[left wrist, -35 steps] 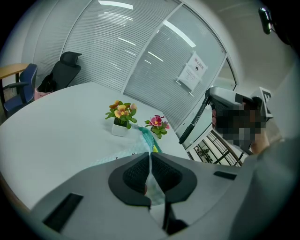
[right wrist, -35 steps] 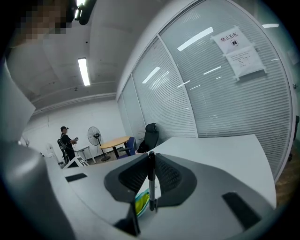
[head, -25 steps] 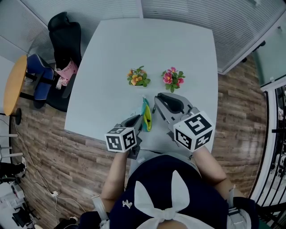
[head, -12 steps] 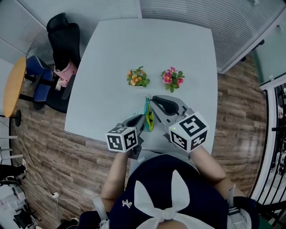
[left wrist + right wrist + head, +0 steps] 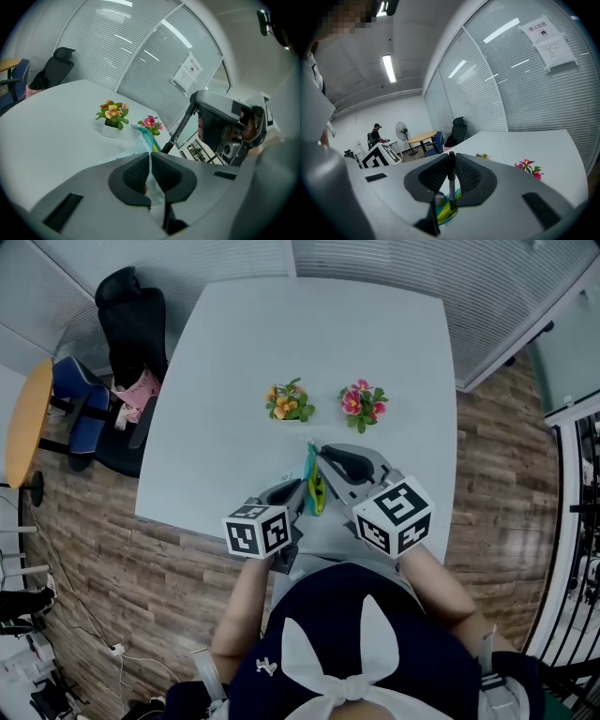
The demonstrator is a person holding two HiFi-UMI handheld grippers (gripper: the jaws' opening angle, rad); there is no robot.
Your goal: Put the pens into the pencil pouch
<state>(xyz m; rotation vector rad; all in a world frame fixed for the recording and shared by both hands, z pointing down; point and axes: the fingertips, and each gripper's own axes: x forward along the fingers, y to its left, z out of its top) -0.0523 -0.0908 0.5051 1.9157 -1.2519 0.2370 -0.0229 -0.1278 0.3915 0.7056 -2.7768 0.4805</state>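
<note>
Teal fabric pencil pouch (image 5: 313, 487) with a yellow-green inside lies at the near edge of the pale grey table (image 5: 319, 343), between the two claws. The left claw (image 5: 150, 169) is closed almost fully, pinching a thin fold of the pouch's edge between its pads. The right claw (image 5: 451, 165) is clamped on a slim black pen (image 5: 451, 186), held upright, its lower end just over the pouch mouth; whether the tip is inside I cannot tell.

Beyond the pouch stand a small pot of orange and yellow flowers (image 5: 291, 401) and a small pot of pink flowers (image 5: 363, 403), both apart from it. In the left gripper view the right claw's body crowds in just beside the pouch.

Count: one pouch, one pen, two flower pots. A black office chair (image 5: 137, 322) stands off the table's left side.
</note>
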